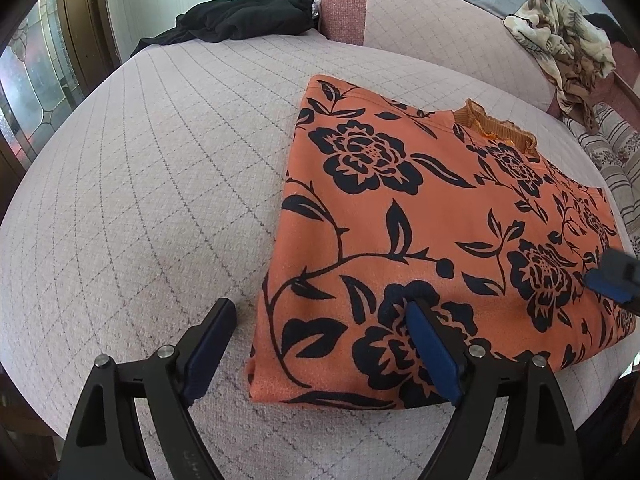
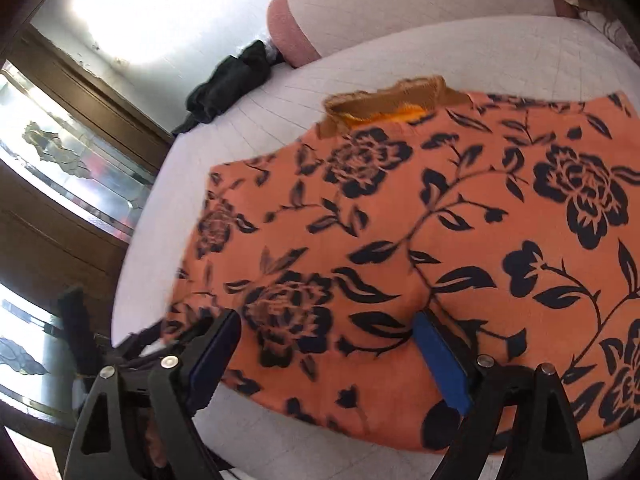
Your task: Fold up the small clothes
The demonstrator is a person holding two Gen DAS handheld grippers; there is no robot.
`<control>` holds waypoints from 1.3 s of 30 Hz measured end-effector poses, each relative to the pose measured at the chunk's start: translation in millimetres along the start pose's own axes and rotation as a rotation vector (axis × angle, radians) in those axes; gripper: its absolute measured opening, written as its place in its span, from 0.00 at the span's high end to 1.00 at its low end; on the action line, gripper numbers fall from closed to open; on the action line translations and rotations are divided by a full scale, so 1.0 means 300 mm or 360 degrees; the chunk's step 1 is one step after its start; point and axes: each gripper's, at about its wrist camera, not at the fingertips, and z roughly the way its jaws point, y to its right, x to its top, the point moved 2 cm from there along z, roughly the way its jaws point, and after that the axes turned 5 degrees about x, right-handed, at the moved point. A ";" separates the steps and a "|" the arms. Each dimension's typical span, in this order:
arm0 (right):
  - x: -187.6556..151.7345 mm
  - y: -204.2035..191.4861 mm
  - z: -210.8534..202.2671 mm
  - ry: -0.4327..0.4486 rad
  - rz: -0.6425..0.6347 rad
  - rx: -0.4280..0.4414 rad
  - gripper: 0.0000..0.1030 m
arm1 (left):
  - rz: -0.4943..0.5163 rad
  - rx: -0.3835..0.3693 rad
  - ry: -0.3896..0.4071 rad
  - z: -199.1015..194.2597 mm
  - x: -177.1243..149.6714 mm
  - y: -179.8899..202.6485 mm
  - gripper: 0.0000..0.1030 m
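Orange knit: folded garment (image 1: 424, 232), black floral print, rough rectangle, flat on the quilted cushion (image 1: 160, 184).
Collar: ribbed neckline (image 1: 496, 126) points away, towards the backrest.
Left gripper (image 1: 320, 312): jaws wide, opening, straddling the near corner.
Right gripper (image 2: 324, 320): jaws wide, holding nothing.

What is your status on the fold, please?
Left gripper and right gripper open, holding nothing. Orange top folded flat on the cushion. Nothing in the way.

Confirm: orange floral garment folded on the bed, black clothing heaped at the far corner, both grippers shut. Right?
Not quite. Both the left gripper and right gripper are open, as each wrist view shows. The orange floral garment and black clothing are as described.
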 end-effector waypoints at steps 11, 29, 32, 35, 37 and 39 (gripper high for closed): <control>-0.180 0.214 -0.265 0.0269 0.0425 0.0136 0.13 | -0.0083 0.0104 0.0171 -0.078 0.017 -0.009 0.15; -0.221 0.691 -0.478 0.0647 0.1153 0.0150 0.61 | 0.0211 0.0031 0.0273 -0.141 0.023 0.408 0.15; -0.213 0.674 -0.469 0.0658 0.1100 0.0123 0.60 | 0.0155 0.0027 0.0296 -0.145 0.035 0.407 0.15; -0.210 0.667 -0.454 0.0674 0.1086 0.0118 0.48 | 0.0179 0.0034 0.0277 -0.106 0.037 0.431 0.15; -0.202 0.660 -0.447 0.0692 0.1072 0.0122 0.41 | 0.0254 0.0082 0.0148 -0.021 0.019 0.460 0.15; -0.192 0.648 -0.445 0.0685 0.1042 0.0081 0.39 | 0.0236 0.0079 0.0132 0.011 0.007 0.457 0.12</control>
